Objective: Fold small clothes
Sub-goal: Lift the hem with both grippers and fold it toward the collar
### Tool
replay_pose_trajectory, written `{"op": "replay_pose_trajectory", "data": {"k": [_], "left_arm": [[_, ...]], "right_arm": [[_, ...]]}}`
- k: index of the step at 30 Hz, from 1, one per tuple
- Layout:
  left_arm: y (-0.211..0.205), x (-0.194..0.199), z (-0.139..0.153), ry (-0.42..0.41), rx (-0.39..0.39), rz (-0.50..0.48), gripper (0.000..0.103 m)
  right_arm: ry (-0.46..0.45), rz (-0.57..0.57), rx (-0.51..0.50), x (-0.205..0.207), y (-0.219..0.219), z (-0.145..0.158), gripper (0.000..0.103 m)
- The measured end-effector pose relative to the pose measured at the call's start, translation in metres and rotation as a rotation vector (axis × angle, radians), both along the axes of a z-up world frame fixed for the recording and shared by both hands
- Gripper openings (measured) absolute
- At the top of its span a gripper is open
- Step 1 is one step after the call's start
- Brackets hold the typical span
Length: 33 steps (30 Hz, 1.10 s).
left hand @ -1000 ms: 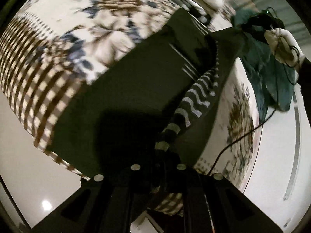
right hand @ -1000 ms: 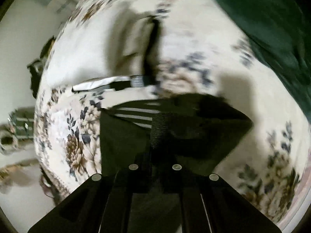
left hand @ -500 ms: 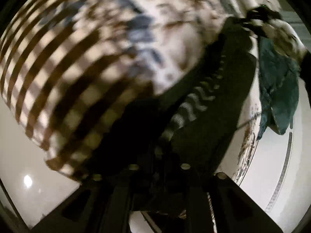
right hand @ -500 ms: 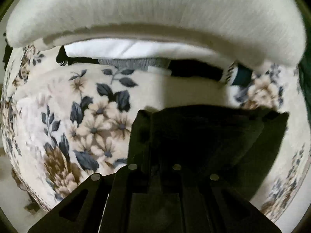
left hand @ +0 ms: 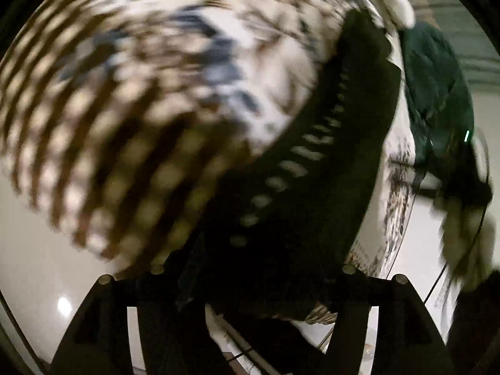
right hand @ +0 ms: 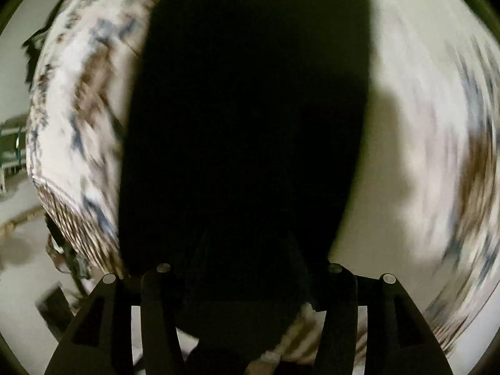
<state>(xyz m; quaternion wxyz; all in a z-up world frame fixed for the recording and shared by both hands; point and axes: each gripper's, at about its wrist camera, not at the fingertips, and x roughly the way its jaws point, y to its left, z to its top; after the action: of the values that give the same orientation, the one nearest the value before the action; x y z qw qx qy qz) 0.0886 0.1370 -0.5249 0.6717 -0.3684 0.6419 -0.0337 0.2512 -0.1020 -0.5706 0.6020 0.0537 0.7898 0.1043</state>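
Black shorts are hanging over the flowery bed cover, with a row of pale stripes running down one side. They are stretching from the left gripper up and across toward the far edge of the bed. In the right wrist view the same dark cloth is filling the middle, and both pictures are smeared and blurry.

Cloth is sitting between the fingers of the left gripper, and the fingers look spread quite wide, so I cannot tell if they are truly pinching it. The right gripper is the same: black cloth is lying between wide fingers, and the grip is too dark to judge.

A green garment is lying bunched up near the far right of the bed.

Here is what could go wrong, I think. If the fingers are loose, the shorts could be slipping out and dropping in a heap. If one side is moving faster than the other, the fold could be coming out crooked. The cloth could also be landing on the green garment.
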Motion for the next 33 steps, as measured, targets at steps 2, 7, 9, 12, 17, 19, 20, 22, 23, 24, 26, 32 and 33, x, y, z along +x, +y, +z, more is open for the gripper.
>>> {"op": "replay_pose_trajectory", "data": {"k": [2,7,9,12,17,19,20,22,23,24,26,32,33], "left_arm": [[-0.015,0.014,-0.008,0.005,0.054,-0.035,0.06],[-0.033,0.04,-0.021,0.041,0.231,-0.088,0.06],[-0.016,0.041,-0.023,0.079,0.3,-0.039,0.06],[0.011,0.027,-0.02,0.096,0.287,0.029,0.062],[0.006,0.014,0.012,0.09,0.373,-0.033,0.06],[-0.002,0.005,0.018,0.067,0.337,-0.057,0.06],[-0.009,0.002,0.016,0.071,0.323,-0.085,0.06],[-0.025,-0.001,0.009,0.073,0.292,-0.124,0.06],[-0.032,-0.001,0.005,0.069,0.276,-0.135,0.06],[-0.037,-0.001,-0.001,0.069,0.276,-0.151,0.059],[-0.053,0.008,-0.012,0.068,0.299,-0.19,0.057],[-0.057,-0.001,-0.01,0.015,0.357,-0.201,0.006],[-0.053,-0.003,-0.004,0.004,0.349,-0.194,0.006]], "right_arm": [[0.043,-0.088,0.001,-0.038,-0.03,-0.016,0.055],[0.108,-0.215,0.051,-0.099,-0.064,-0.05,0.055],[0.094,-0.218,0.052,-0.116,-0.071,-0.058,0.055],[0.084,-0.246,0.093,-0.133,-0.081,-0.056,0.055],[0.084,-0.298,0.159,-0.164,-0.109,-0.048,0.055],[0.097,-0.327,0.186,-0.176,-0.119,-0.048,0.055],[0.104,-0.336,0.195,-0.181,-0.123,-0.049,0.055],[0.117,-0.351,0.216,-0.19,-0.13,-0.05,0.055],[0.124,-0.356,0.226,-0.196,-0.132,-0.052,0.055],[0.127,-0.355,0.232,-0.203,-0.132,-0.056,0.055],[0.13,-0.353,0.239,-0.213,-0.131,-0.06,0.055],[0.11,-0.37,0.301,-0.23,-0.115,-0.068,0.032],[0.133,-0.37,0.321,-0.234,-0.108,-0.071,0.012]]}}
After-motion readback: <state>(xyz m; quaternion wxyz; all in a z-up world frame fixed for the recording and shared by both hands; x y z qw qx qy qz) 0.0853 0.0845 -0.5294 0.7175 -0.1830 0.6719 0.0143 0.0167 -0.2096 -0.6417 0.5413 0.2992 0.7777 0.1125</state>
